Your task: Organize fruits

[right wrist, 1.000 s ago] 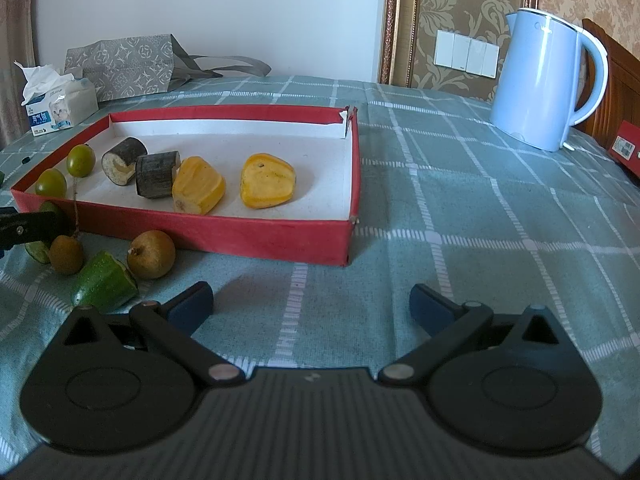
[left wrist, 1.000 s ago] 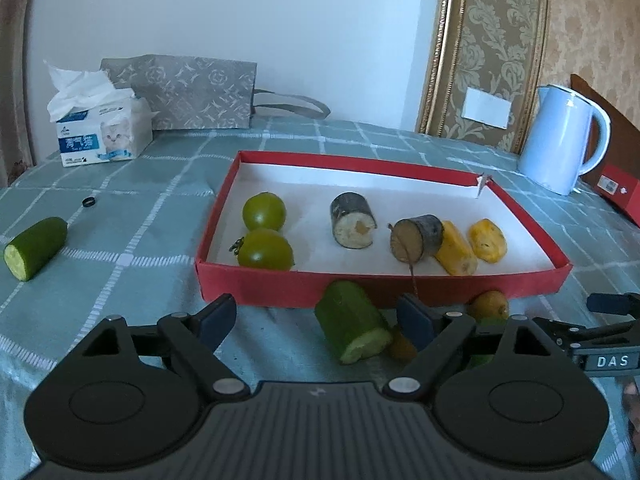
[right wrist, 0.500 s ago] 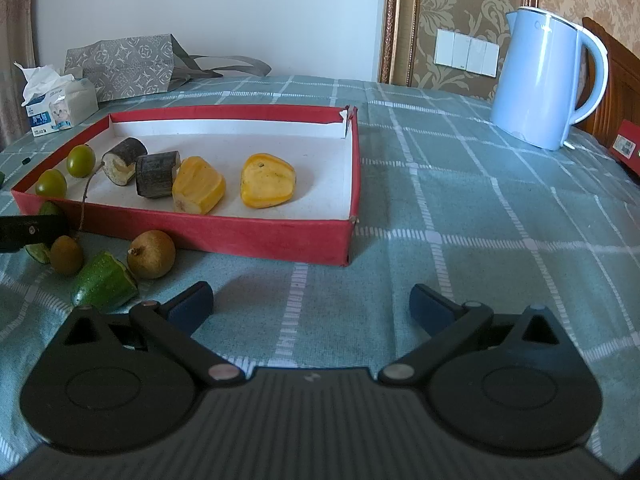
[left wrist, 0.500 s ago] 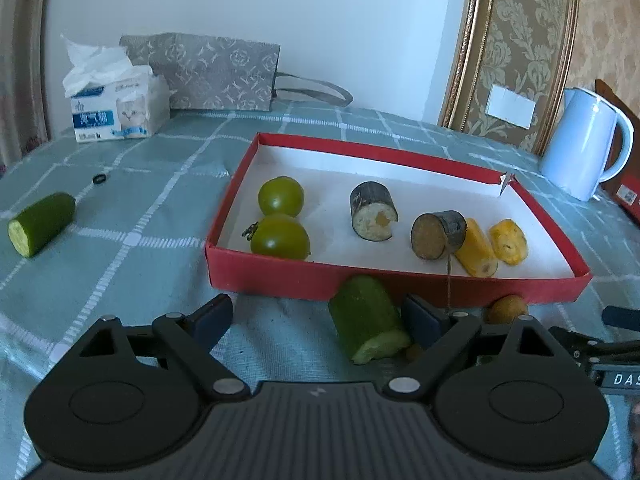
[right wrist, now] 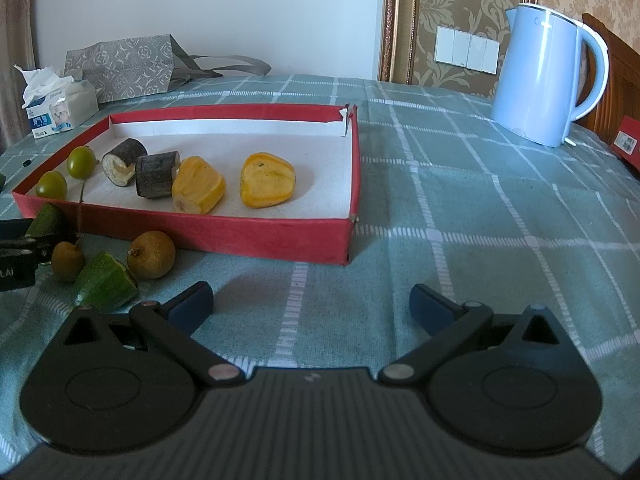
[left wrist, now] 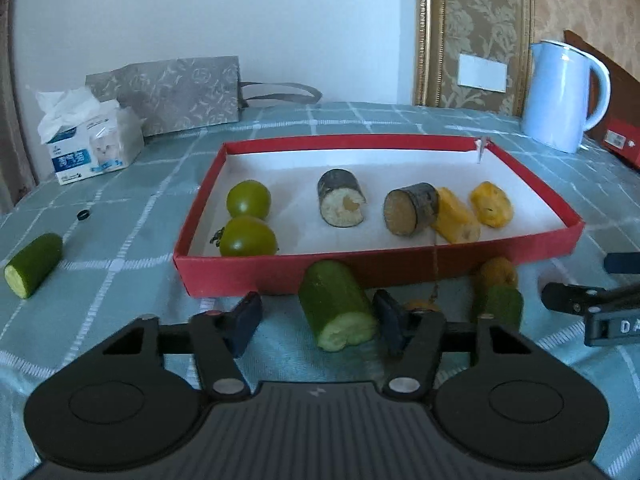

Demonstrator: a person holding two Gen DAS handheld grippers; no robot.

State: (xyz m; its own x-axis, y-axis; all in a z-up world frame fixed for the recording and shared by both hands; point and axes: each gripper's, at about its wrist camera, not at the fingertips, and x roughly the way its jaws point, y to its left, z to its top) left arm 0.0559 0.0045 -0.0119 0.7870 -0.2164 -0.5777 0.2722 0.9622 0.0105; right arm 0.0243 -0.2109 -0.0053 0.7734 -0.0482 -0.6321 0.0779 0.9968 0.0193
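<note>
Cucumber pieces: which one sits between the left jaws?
The cucumber piece just before the red box, cut end toward the camera; the others lie outside them.

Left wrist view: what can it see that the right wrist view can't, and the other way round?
Only the left wrist view: the lone cucumber piece shown whole far out on the cloth, and the cut end of the near cucumber piece by the tray wall. Only the right wrist view: the small brown fruit unhidden, and the wide cloth right of the tray. Both: the red tray holding green tomatoes, dark chunks and yellow pieces, plus the kettle and tissue box.
</note>
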